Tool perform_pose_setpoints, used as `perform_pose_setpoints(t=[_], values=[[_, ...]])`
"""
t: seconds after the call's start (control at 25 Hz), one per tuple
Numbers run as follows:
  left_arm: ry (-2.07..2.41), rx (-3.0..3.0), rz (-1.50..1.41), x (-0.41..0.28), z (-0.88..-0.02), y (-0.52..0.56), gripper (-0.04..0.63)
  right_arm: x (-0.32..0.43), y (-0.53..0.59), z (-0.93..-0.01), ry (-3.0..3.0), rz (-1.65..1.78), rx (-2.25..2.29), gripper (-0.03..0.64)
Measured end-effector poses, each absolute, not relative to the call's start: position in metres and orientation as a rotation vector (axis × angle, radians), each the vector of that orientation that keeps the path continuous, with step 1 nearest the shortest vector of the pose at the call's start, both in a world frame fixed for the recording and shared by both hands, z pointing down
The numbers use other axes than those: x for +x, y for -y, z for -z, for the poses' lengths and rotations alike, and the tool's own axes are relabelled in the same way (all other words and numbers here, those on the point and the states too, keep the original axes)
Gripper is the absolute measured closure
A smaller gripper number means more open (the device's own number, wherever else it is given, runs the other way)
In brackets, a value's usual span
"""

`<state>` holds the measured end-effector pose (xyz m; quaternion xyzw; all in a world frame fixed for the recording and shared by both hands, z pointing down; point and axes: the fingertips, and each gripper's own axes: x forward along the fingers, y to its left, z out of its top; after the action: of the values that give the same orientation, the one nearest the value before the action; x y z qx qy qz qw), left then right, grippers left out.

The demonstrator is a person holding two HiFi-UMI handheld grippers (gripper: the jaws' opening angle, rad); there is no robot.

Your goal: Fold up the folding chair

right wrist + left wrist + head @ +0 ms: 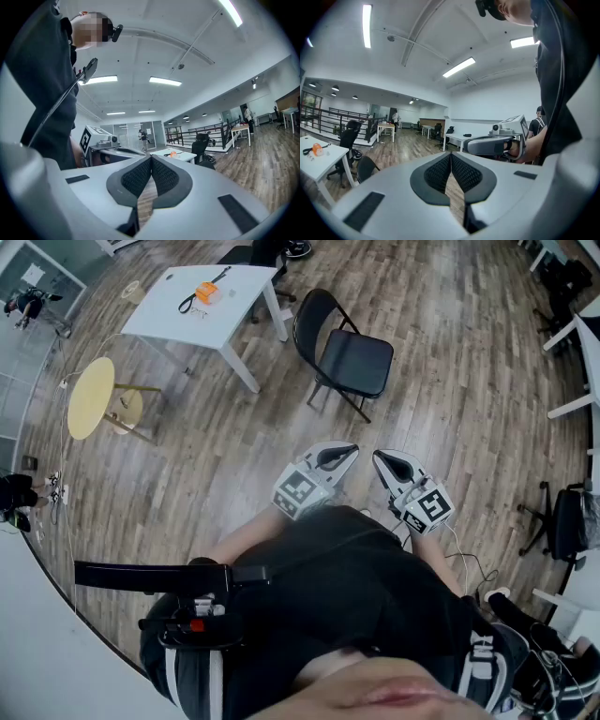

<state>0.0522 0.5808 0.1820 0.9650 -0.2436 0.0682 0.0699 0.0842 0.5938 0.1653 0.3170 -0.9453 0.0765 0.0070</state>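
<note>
- The white table [239, 296] stood at the far side of the wood floor [234, 456].
- The black folding chair [349, 357] stood unfolded just right of it, with only floorboards between it and the grippers.
- A round yellow side table [91, 397] sat off left.
- The left gripper [347, 452] and right gripper [382, 461] hung side by side, jaws together on nothing.
- A small orange object [206, 293] lay on the white table.

- folding chair [344, 357] on the floor [225, 456], ahead of both grippers, well apart from them
- surface [178, 320] just left of chair, small object [206, 293] on it
- side table [92, 397] left of and nearer than surface
- left gripper [349, 452] beside right gripper [380, 458], tips near
</note>
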Motion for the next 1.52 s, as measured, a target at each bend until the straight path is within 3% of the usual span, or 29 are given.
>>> perform_pose_setpoints(t=[1.08, 1.52], values=[[0.836, 2.824, -0.199, 0.109, -0.192, -0.602, 0.591, 0.149, -0.615, -0.181, 3.049, -0.289, 0.845, 0.607], [0.848, 2.811, -0.234, 0.095, -0.202, -0.584, 0.591, 0.133, -0.590, -0.194, 3.029, -0.337, 0.864, 0.607]])
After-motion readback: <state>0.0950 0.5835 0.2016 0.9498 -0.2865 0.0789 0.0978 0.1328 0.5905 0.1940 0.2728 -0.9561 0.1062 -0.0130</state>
